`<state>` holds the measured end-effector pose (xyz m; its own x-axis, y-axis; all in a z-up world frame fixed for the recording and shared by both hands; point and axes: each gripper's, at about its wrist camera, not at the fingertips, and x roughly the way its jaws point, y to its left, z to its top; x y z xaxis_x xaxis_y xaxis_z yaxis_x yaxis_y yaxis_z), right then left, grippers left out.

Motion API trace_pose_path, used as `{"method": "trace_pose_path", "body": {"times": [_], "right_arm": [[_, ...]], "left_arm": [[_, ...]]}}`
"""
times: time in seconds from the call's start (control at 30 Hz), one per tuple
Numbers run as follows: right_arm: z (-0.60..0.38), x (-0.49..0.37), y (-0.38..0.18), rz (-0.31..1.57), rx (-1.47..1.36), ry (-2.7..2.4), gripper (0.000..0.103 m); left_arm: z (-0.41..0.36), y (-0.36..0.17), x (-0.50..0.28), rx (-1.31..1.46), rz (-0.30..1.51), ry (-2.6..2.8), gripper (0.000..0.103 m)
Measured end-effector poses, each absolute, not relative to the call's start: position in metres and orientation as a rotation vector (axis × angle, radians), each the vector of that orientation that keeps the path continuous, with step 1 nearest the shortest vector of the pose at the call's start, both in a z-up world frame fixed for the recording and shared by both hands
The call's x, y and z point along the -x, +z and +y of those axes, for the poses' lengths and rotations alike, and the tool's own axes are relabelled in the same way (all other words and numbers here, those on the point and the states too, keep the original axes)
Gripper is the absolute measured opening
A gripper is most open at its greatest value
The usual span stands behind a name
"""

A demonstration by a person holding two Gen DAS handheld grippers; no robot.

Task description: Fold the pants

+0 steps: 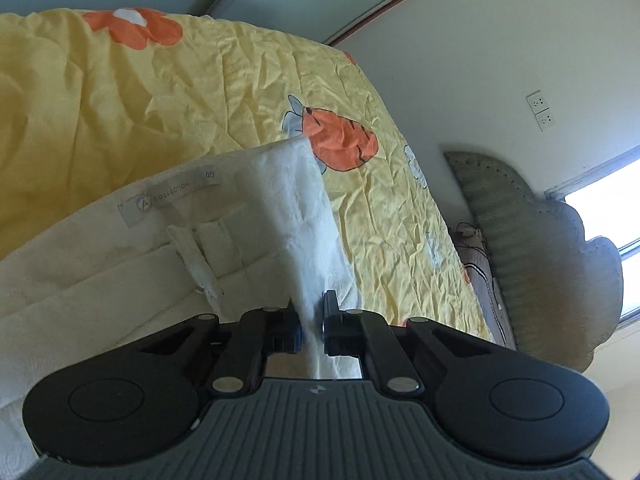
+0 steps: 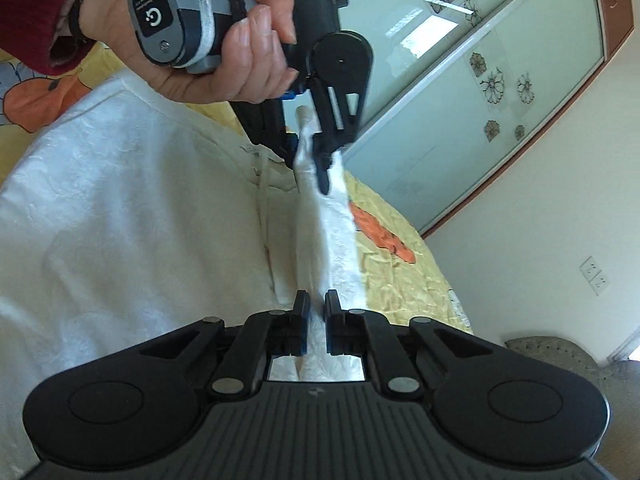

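White pants (image 1: 100, 264) lie on the bed with the inside of the waistband and its label facing me. My left gripper (image 1: 312, 312) is shut on a raised fold of the waistband edge. In the right wrist view the pants (image 2: 120, 220) spread to the left. My right gripper (image 2: 317, 306) is shut on the same raised edge, nearer to me. Further along that edge is the left gripper (image 2: 310, 160), held by a hand (image 2: 240, 52) in a red sleeve. The fabric is stretched between the two grippers.
A crumpled yellow bedsheet (image 1: 200, 100) with orange prints covers the bed. A grey padded headboard (image 1: 520, 240) stands at its right end, below wall sockets (image 1: 540, 110). A sliding glass door (image 2: 460, 100) with flower decals is behind the bed.
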<state>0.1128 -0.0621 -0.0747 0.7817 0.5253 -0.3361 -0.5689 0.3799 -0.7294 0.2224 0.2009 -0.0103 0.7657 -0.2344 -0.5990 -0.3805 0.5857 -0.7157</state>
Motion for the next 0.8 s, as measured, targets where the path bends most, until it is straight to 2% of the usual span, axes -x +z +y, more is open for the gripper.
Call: {"method": "trace_pose_path", "body": {"times": [0.07, 0.13, 0.2, 0.33, 0.37, 0.4, 0.47, 0.63, 0.8], "right_arm": [[-0.074, -0.112, -0.072, 0.046, 0.975, 0.636, 0.012], [-0.088, -0.117, -0.072, 0.086, 0.977, 0.562, 0.02], [-0.107, -0.127, -0.071, 0.127, 0.963, 0.491, 0.033], [-0.132, -0.153, -0.081, 0.217, 1.012, 0.399, 0.034], [-0.135, -0.161, -0.085, 0.233, 1.026, 0.382, 0.032], [-0.136, -0.168, -0.088, 0.258, 1.029, 0.376, 0.026], [-0.137, -0.171, -0.089, 0.306, 0.994, 0.373, 0.005], [-0.152, -0.104, -0.072, 0.226, 0.963, 0.323, 0.004], [-0.156, -0.03, -0.057, 0.237, 0.877, 0.395, 0.004]], "left_arm": [[0.199, -0.006, -0.214, 0.913, 0.69, 0.099, 0.006], [0.197, -0.002, -0.207, 0.884, 0.666, 0.093, 0.006], [0.197, 0.001, -0.203, 0.868, 0.66, 0.084, 0.006], [0.193, 0.004, -0.199, 0.834, 0.653, 0.085, 0.006], [0.192, 0.005, -0.198, 0.829, 0.653, 0.087, 0.006], [0.192, 0.005, -0.196, 0.827, 0.654, 0.086, 0.006], [0.194, 0.008, -0.189, 0.826, 0.654, 0.074, 0.006], [0.21, 0.026, -0.14, 0.745, 0.611, 0.016, 0.005], [0.221, 0.017, -0.088, 0.696, 0.66, 0.002, 0.005]]}}
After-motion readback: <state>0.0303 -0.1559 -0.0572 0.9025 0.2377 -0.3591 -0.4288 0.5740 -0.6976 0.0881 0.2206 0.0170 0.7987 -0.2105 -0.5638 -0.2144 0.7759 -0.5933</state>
